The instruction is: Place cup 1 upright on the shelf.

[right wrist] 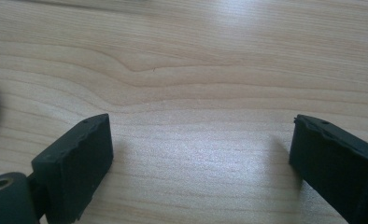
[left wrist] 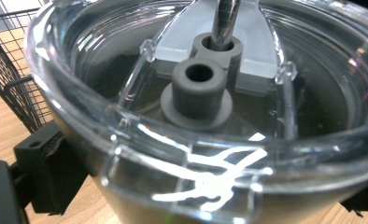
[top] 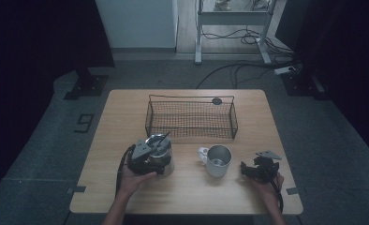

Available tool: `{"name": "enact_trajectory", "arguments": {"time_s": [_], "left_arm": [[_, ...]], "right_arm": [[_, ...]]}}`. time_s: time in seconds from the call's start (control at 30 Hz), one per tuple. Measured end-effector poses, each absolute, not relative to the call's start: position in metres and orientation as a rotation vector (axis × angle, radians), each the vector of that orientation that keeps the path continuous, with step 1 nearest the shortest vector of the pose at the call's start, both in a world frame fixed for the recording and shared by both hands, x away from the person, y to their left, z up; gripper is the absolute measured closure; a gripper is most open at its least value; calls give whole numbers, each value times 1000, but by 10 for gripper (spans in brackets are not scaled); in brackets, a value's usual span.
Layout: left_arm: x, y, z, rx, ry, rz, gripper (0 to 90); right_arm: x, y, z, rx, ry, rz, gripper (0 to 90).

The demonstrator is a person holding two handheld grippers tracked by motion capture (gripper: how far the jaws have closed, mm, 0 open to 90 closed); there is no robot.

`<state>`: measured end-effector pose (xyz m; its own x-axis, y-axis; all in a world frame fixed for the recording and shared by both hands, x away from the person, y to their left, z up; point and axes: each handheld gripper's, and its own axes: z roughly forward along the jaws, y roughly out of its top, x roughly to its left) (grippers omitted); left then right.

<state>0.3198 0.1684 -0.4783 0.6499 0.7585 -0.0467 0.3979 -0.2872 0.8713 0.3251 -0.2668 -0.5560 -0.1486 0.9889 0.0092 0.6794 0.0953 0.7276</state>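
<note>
Wooden table (top: 126, 101) at centre. Toward twelve o'clock on it, a black wire basket (top: 192, 137), long side lying across. At one o'clock of the basket, just by its back rim, a small black disc (top: 217, 101). At five o'clock from the basket and apart from it, an upright steel mug (top: 218, 161), white handle toward ten o'clock. Beyond the table at one o'clock, cables (top: 239, 70) on grey floor beside a white frame (top: 199, 37).

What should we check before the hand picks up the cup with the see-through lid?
1. Left gripper around the lidded tumbler, jaws on both sides: ok.
2. Pads pressing firmly on the tumbler: cannot tell.
3. Clear lid seated, straw in its hole: ok.
4. Right gripper open over bare table, holding nothing: ok.
5. Mug standing apart from the tumbler: ok.
6. Wire basket free of things inside: ok.
</note>
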Motion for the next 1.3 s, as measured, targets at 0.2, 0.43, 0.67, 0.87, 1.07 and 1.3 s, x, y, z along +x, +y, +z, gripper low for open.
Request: {"name": "enact_trajectory", "arguments": {"time_s": [0.2, 0.43, 0.67, 0.87, 1.07, 1.3], "left_arm": [[320, 173, -478, 1897, 912, 467, 40], [318, 178, -473, 1876, 910, 479, 40], [313, 185, -463, 1847, 895, 489, 41], [311, 187, -459, 1837, 894, 492, 41], [309, 189, -456, 1830, 892, 496, 41], [307, 190, -454, 1822, 897, 497, 41]], "right_arm": [[325, -267, -556, 1630, 1886, 823, 61], [325, -267, -556, 1629, 1887, 824, 61], [325, -267, -556, 1631, 1886, 824, 61], [325, -267, -556, 1630, 1887, 824, 61], [325, -267, -556, 1631, 1887, 824, 61], [325, -267, -556, 1630, 1886, 823, 62]]}}
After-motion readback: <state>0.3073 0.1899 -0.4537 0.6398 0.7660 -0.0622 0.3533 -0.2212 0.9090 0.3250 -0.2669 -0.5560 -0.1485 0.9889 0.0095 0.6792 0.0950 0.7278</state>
